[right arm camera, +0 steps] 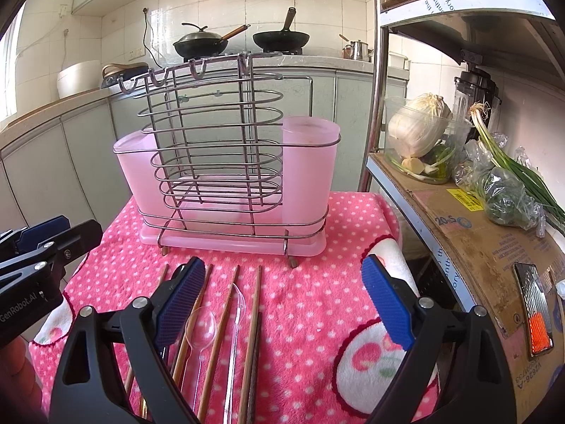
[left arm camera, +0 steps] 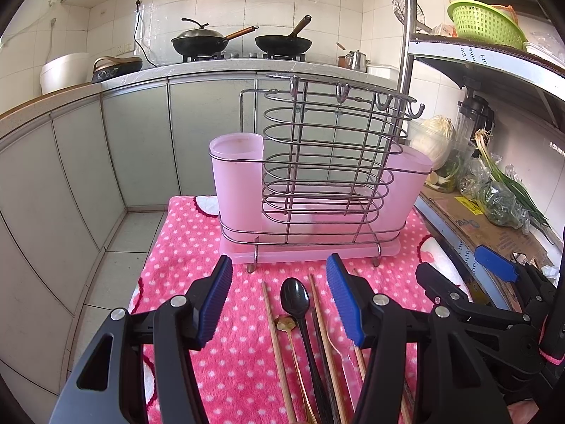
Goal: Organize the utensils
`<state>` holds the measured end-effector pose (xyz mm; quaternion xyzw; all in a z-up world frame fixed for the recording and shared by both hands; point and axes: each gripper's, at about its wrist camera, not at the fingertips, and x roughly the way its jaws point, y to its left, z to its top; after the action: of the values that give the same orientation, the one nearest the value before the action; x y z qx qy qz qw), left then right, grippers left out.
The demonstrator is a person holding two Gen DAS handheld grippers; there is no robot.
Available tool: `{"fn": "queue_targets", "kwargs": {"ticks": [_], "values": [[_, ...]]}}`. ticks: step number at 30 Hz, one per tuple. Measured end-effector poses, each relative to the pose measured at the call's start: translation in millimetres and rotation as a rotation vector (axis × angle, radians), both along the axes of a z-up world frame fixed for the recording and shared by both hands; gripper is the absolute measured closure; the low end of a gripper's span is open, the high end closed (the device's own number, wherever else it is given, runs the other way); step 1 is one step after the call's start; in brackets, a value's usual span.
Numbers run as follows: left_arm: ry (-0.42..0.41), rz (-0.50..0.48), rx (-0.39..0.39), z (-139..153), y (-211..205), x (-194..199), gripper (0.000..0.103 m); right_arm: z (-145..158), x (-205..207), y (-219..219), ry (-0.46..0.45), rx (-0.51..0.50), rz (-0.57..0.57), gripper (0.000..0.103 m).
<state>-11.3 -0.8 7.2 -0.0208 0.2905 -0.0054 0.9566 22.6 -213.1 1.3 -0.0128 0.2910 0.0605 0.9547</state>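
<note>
I held both tools low over the fluffy pink dotted towel (left arm camera: 183, 247), since the utensils lay in a row on it. My left gripper (left arm camera: 279, 300) gaped wide and empty, its ribbed blue pads straddling the glossy black spoon (left arm camera: 296, 300) and slim wooden chopsticks (left arm camera: 273, 318). My right gripper (right arm camera: 284, 304) was equally spread, holding nothing, with the clear plastic spoon (right arm camera: 201, 328) just inside its left finger. Ahead of both stood the wire rack (right arm camera: 215, 148) with frosted pink cups, apparently empty.

Home kitchen: gas stove (left arm camera: 243, 56) with two woks (left arm camera: 199, 40) at 12 o'clock, tiled wall, countertop cabinets (left arm camera: 141, 134), shelf of vegetables (right arm camera: 501, 190) at 3 o'clock.
</note>
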Motion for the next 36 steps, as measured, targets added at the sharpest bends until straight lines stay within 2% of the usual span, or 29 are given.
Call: {"fn": "queue_targets", "kwargs": {"ticks": [21,33,36], "values": [[0.029,0.0,-0.025,-5,8,6,0.048,1,1,-2,0.002,0.001,-0.007,0.012],[0.106,0.052,-0.101,-18,44,21,0.048,-6,17,-25,0.047,0.051,-0.055,0.012],[0.151,0.04,-0.128,-25,51,25,0.052,-11,23,-29,0.082,0.071,-0.049,0.012]]}}
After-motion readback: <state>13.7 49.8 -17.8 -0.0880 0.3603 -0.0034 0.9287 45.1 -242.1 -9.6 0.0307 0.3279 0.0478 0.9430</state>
